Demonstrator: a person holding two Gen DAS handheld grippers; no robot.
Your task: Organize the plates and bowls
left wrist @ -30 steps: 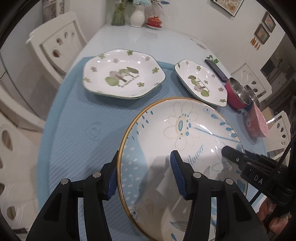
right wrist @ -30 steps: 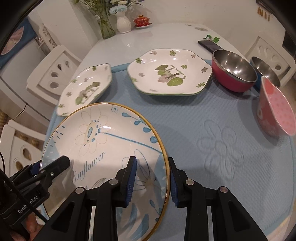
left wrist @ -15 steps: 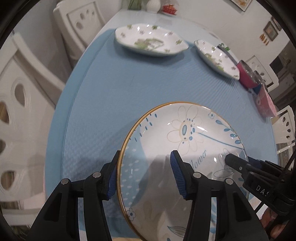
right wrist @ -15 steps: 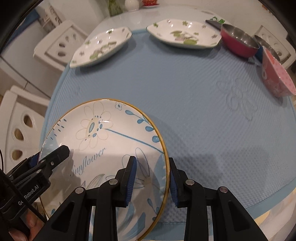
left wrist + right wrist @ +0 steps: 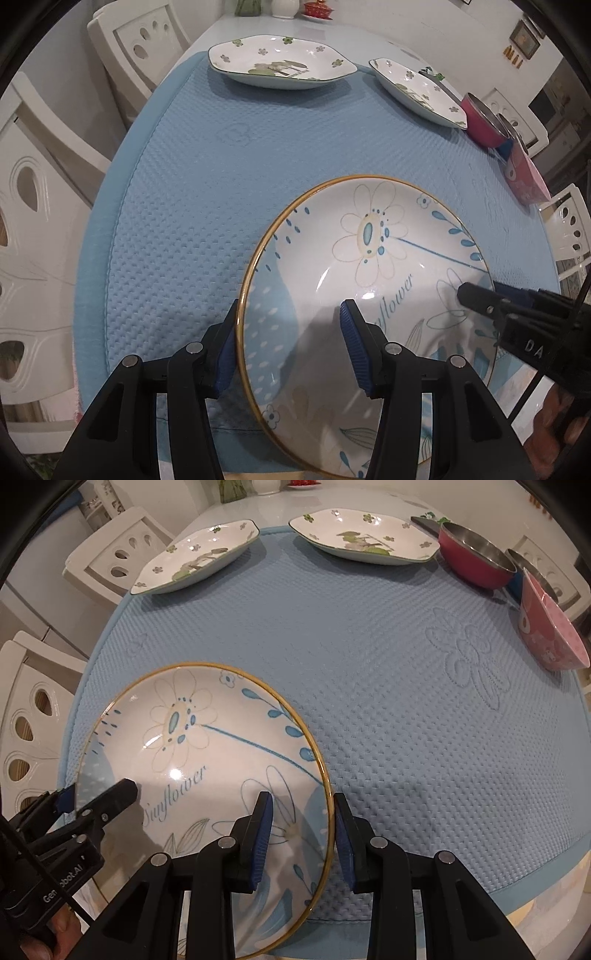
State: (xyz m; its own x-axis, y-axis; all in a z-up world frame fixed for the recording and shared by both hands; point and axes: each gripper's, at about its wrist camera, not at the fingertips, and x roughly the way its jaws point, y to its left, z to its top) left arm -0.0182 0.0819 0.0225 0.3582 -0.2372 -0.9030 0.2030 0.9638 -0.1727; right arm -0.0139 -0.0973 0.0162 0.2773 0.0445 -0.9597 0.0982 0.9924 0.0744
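Observation:
A round sunflower plate [image 5: 369,266] with a gold rim is held over the near edge of the blue mat [image 5: 207,177]. My left gripper [image 5: 290,345] is shut on its left rim and my right gripper [image 5: 303,829] is shut on its right rim; the plate also shows in the right wrist view [image 5: 192,738]. Two white octagonal plates with green prints [image 5: 280,66] [image 5: 417,90] lie at the far side of the mat. A red steel-lined bowl [image 5: 476,559], a second steel bowl [image 5: 532,568] and a pink bowl [image 5: 550,631] stand at the right.
White chairs [image 5: 144,48] [image 5: 118,554] stand along the left of the table. A vase [image 5: 282,7] and a small red dish [image 5: 317,9] stand at the far end. A dark flat object [image 5: 424,522] lies behind the red bowl.
Both grippers have drawn the sunflower plate back toward the near edge of the mat and lower, away from the green-print plates. Both stay shut on its rim.

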